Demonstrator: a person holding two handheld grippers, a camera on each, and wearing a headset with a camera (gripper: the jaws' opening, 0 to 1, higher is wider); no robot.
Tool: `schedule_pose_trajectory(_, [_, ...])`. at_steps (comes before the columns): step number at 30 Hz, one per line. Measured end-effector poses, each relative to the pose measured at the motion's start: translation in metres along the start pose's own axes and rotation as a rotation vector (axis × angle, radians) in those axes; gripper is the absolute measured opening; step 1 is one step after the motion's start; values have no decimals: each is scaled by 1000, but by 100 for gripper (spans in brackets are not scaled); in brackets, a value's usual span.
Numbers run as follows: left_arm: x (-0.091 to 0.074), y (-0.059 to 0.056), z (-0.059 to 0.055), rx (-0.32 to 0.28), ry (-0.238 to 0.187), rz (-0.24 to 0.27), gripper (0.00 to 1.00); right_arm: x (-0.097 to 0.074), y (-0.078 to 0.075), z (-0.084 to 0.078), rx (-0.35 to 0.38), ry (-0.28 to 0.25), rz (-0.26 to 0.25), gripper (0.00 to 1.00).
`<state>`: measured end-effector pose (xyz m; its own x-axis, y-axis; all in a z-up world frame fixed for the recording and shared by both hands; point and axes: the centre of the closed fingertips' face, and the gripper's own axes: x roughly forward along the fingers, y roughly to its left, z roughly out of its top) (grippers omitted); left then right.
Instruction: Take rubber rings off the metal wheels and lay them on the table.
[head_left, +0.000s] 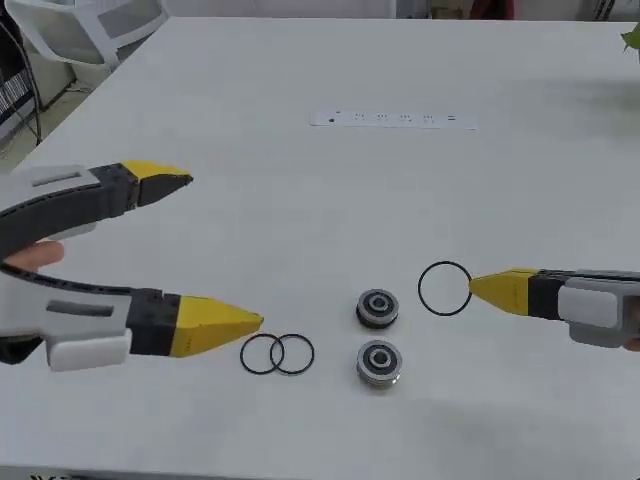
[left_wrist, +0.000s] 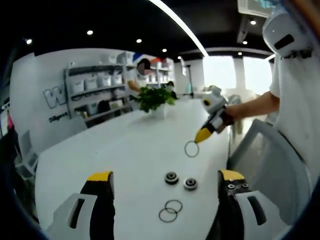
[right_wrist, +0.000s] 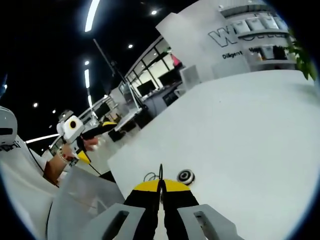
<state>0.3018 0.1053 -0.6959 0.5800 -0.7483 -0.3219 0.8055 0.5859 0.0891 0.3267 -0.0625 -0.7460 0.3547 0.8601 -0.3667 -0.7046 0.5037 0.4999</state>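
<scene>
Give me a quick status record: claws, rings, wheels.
left claw: open wide, empty
right claw: shut on one rubber ring, gripped at its rim
loose rings: two, overlapping, flat on the table, by the left claw
metal wheels: two, lying flat close together, between the loose rings and the held rubber ring
rings on the wheels: cannot tell

White table (head_left: 300, 220), wall shelves (left_wrist: 95, 86)
</scene>
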Motion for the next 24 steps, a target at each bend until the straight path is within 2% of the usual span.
schedule_pose_trajectory(7, [-20, 1, -14, -3, 38, 44, 92, -1, 14, 4, -27, 6, 23, 0])
schedule_pose_trajectory(14, [-32, -5, -28, 14, 83, 60, 94, 1, 26, 6, -71, 31, 49, 0])
schedule_pose_trajectory(17, [-36, -5, -32, 4, 84, 64, 94, 3, 32, 6, -105, 46, 61, 0])
schedule_pose_trajectory(20, [-37, -8, -34, -32, 61, 69, 93, 6, 36, 6, -150, 66, 71, 0])
schedule_pose_trajectory(24, [-39, -12, -44, -35, 85, 71, 92, 10, 45, 4, -186, 88, 101, 0])
